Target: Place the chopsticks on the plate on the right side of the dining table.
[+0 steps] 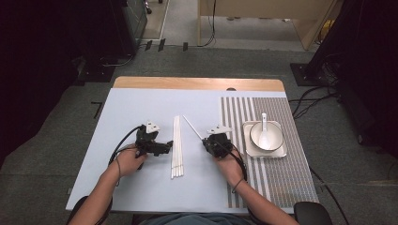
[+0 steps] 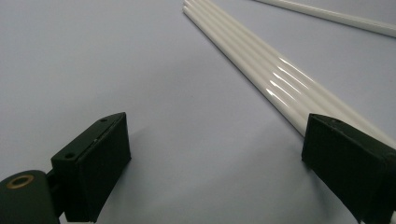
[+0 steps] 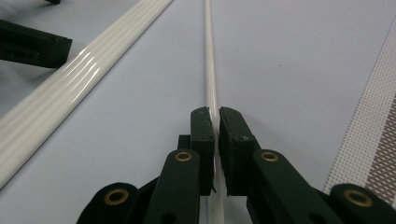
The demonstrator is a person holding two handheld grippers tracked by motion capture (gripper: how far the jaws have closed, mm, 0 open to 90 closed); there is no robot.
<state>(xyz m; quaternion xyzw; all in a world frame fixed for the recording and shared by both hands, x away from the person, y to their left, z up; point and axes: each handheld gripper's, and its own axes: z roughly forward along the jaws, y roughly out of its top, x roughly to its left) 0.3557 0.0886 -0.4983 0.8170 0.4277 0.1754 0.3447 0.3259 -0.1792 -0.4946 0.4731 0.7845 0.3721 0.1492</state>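
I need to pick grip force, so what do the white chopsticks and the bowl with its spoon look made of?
The white chopsticks look like glossy hard plastic or melamine, possibly glazed ceramic: smooth, with sharp light streaks on them. The single chopstick in the right gripper has the same sheen. The bowl and spoon look like white glazed ceramic or melamine; too small to tell.

On the tabletop (image 1: 136,112), to my right, I record 1 striped mat (image 1: 270,183) in grey and white. On it sits 1 pale square tray (image 1: 249,150) holding 1 white bowl (image 1: 278,136). 1 white spoon (image 1: 264,133) lies in the bowl, handle pointing away from me. Black cables (image 1: 312,96) trail across the grey floor (image 1: 328,154) beside the tabletop.
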